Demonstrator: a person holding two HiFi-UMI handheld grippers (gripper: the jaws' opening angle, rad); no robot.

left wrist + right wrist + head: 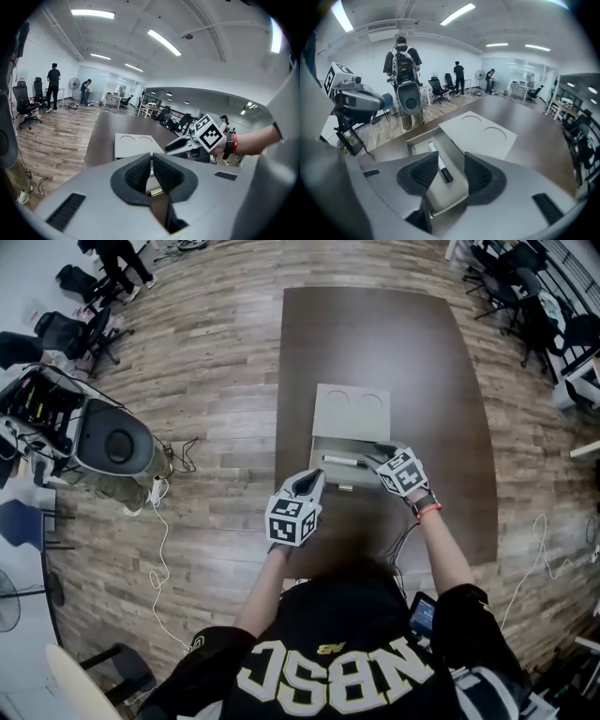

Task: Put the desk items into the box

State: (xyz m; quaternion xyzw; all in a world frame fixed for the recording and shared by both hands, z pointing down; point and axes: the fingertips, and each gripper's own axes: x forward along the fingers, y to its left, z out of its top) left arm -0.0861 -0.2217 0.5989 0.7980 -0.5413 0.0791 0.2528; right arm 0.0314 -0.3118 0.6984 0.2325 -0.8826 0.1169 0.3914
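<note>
With the marker [438, 163] in the box [446, 194] under the right gripper's [451, 164] released fingers, the left gripper's [152, 161] fingers are clenched empty and a metal piece [345, 487] on the surface [375, 343] appears left to pack.

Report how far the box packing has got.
Done: the marker lies inside the box. In hand: nothing; the right tongs hang open and empty over the box, and the left tongs are shut and empty. Left: a small brass-coloured item lies on the table just in front of the box, and the lid lies open.
</note>
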